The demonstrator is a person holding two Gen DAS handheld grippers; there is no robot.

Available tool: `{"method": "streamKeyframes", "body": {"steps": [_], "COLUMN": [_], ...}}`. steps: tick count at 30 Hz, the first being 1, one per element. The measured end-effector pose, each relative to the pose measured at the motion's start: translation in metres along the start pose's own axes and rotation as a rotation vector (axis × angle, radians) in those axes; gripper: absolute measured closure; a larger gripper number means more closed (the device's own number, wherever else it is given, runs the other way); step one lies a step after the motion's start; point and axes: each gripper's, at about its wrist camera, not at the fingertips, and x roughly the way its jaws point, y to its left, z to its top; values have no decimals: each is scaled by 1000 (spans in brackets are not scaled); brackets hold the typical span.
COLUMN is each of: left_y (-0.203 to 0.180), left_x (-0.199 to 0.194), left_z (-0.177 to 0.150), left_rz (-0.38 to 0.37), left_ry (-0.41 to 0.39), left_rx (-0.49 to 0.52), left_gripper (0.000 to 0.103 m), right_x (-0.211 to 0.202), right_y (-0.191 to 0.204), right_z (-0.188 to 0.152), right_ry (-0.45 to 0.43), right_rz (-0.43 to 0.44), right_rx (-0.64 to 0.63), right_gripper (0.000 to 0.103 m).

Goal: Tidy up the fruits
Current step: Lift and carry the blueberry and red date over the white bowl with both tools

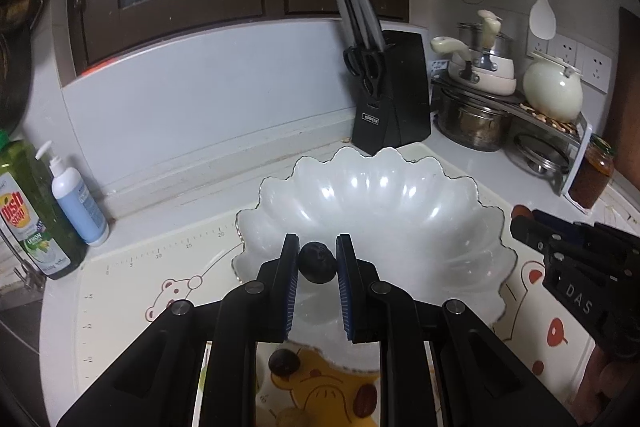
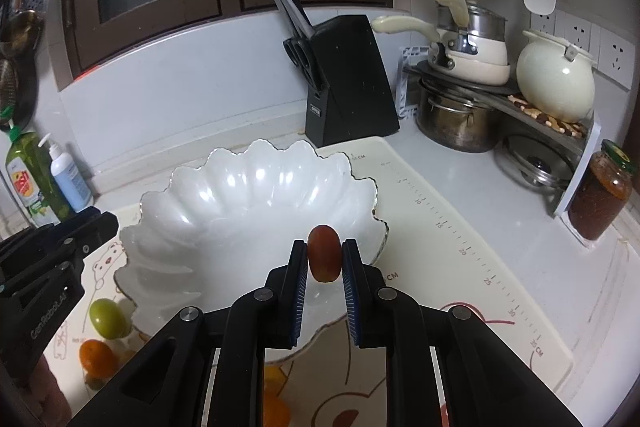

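Note:
A white scalloped bowl (image 1: 384,195) (image 2: 240,195) stands on the printed mat. My left gripper (image 1: 317,259) is shut on a small dark round fruit (image 1: 317,262), held over the bowl's near rim. My right gripper (image 2: 324,259) is shut on a reddish oval fruit (image 2: 324,253), also above the bowl's near side. On the mat near the bowl lie another dark fruit (image 1: 283,361), a brown-red fruit (image 1: 366,399), a green fruit (image 2: 107,318) and an orange fruit (image 2: 97,358). Each gripper shows at the edge of the other's view: the right gripper (image 1: 524,227) and the left gripper (image 2: 96,223).
A black knife block (image 1: 390,95) (image 2: 348,83) stands behind the bowl. A rack with pots and a cream kettle (image 2: 554,75) fills the back right, with a jar of sauce (image 2: 600,189) beside it. A dish soap bottle (image 1: 28,211) and a pump bottle (image 1: 78,199) stand at the left.

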Motion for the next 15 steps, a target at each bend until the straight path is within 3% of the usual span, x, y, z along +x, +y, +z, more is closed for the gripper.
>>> {"method": "streamKeyframes", "body": {"steps": [15], "left_y": [2], "left_x": [39], "left_z": [-6], "left_rz": [-2], "left_ry": [78], "left_rx": [-26], "left_gripper": [83], "right_x": [33], "right_y": [-5], "right_z": [0], "right_ry": [59], "right_rz": [0], "right_rx": [8], "right_gripper": [84]}}
